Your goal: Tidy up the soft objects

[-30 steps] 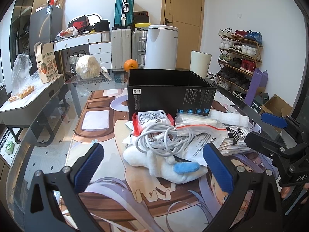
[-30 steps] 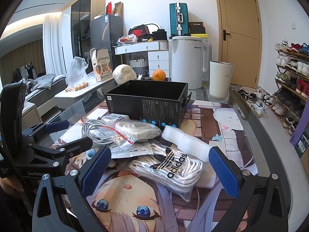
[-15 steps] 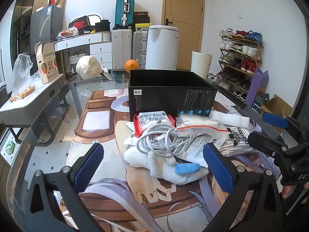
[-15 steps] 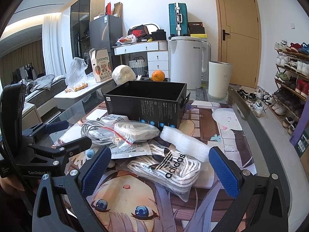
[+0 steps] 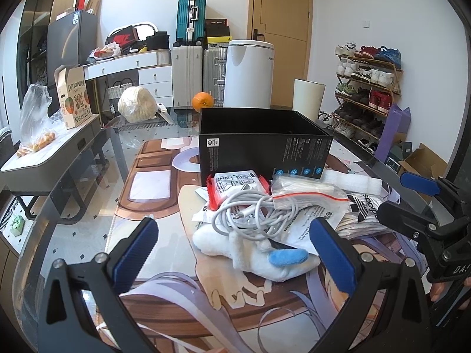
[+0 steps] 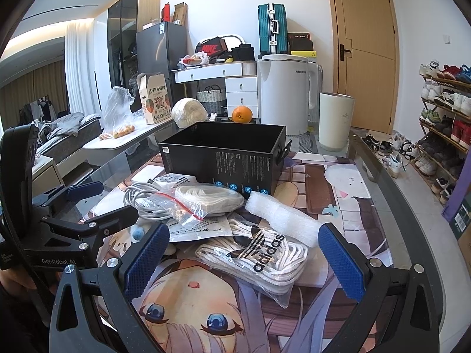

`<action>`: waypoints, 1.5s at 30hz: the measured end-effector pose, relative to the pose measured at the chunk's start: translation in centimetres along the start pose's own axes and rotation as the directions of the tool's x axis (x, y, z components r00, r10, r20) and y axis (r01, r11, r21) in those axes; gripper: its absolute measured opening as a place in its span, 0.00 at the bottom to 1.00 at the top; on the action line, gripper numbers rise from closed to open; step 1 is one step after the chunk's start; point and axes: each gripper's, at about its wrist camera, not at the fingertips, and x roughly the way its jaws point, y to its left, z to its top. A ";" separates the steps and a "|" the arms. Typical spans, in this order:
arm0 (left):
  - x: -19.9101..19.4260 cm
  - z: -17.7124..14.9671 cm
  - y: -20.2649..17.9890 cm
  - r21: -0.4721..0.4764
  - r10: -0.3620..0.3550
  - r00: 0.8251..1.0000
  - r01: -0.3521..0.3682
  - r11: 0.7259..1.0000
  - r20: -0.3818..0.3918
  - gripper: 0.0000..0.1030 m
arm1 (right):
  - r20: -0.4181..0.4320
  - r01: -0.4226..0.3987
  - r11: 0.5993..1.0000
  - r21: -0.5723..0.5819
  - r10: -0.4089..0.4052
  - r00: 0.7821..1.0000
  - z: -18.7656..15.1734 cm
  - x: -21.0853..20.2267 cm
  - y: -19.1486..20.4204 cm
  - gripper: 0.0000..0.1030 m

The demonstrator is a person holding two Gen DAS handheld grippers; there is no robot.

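Note:
A pile of soft things lies on the printed mat in front of an open black box (image 5: 265,144) (image 6: 226,156). It holds a white plush toy with a blue tip (image 5: 253,250), a coiled white cable (image 5: 250,214), a red-edged packet (image 5: 235,184), a zip bag of white cord (image 6: 206,198), a bagged pair of adidas socks (image 6: 259,256) (image 5: 362,209) and a white foam roll (image 6: 279,217). My left gripper (image 5: 235,253) is open and empty, just short of the plush toy. My right gripper (image 6: 241,256) is open and empty, with the socks between its fingers.
The glass table (image 6: 391,206) carries an orange (image 5: 202,100) and a bagged round bundle (image 5: 137,104) behind the box. A grey side table (image 5: 44,153) stands left. A shoe rack (image 5: 368,88), white bins and suitcases line the far wall.
Both grippers have shifted only slightly; the pile and box sit a little higher in the right wrist view. Nothing was grasped or moved.

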 end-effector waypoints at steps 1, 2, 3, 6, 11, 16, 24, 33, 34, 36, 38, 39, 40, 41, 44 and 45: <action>-0.1 0.0 0.0 0.000 0.001 1.000 -0.001 1.000 0.001 1.00 | 0.001 0.001 1.000 -0.001 -0.001 1.000 0.0 0.0 0.0 1.00; -0.1 0.0 0.0 0.000 0.000 1.000 0.000 1.000 0.001 1.00 | 0.000 0.000 1.000 -0.002 0.000 1.000 0.0 0.0 0.0 1.00; -0.1 0.0 0.0 0.000 0.000 1.000 0.000 1.000 0.001 1.00 | -0.002 -0.001 1.000 -0.001 0.001 1.000 0.0 0.0 0.0 1.00; -0.1 0.0 0.0 -0.001 0.002 1.000 -0.002 1.000 -0.003 1.00 | -0.005 0.001 1.000 -0.002 -0.001 1.000 -0.1 0.0 -0.2 1.00; 0.0 0.1 -0.1 0.003 -0.003 1.000 0.003 1.000 -0.009 1.00 | -0.009 0.001 1.000 -0.004 -0.001 1.000 -0.1 0.1 -0.1 1.00; 0.1 0.3 -0.1 0.003 -0.007 1.000 0.007 1.000 -0.016 1.00 | -0.022 0.004 1.000 -0.016 -0.004 1.000 0.0 0.5 -0.2 1.00; 0.2 1.4 0.3 0.000 0.000 1.000 0.000 1.000 -0.022 1.00 | -0.063 0.007 1.000 -0.027 -0.009 0.998 1.0 0.9 -1.7 1.00; 1.3 3.1 1.2 0.015 0.027 0.998 -0.026 1.000 -0.058 1.00 | -0.127 0.003 0.998 -0.057 -0.010 0.992 2.6 2.1 -2.7 1.00; 1.6 3.4 1.4 0.017 0.030 0.997 -0.029 0.999 -0.068 1.00 | -0.134 0.003 0.998 -0.060 -0.011 0.991 2.8 2.2 -2.8 1.00; 2.0 3.8 1.5 0.018 0.027 0.996 -0.026 1.000 -0.080 1.00 | -0.146 0.008 0.998 -0.065 -0.017 0.989 3.0 2.5 -3.1 1.00; 2.3 4.1 1.5 0.023 0.026 0.996 -0.024 0.999 -0.086 1.00 | -0.159 0.012 0.997 -0.072 -0.023 0.987 3.2 2.9 -3.5 1.00; 2.5 4.2 1.5 0.026 0.025 0.996 -0.023 0.999 -0.087 1.00 | -0.164 0.013 0.997 -0.076 -0.025 0.986 3.4 3.2 -3.7 1.00; 2.6 4.3 1.5 0.030 0.024 0.996 -0.021 0.999 -0.090 1.00 | -0.168 0.009 0.997 -0.079 -0.023 0.985 3.5 3.4 -3.8 1.00; 2.9 4.4 1.4 0.039 0.024 0.995 -0.020 0.999 -0.097 1.00 | -0.174 0.006 0.997 -0.082 -0.020 0.985 3.7 3.7 -3.9 1.00; 3.5 4.8 1.3 0.061 0.029 0.994 -0.023 0.998 -0.103 1.00 | -0.200 -0.010 0.995 -0.102 -0.010 0.980 4.1 4.6 -4.2 1.00; 3.6 4.9 1.3 0.067 0.031 0.994 -0.025 0.997 -0.102 1.00 | -0.207 -0.015 0.994 -0.105 -0.007 0.978 4.2 5.0 -4.2 1.00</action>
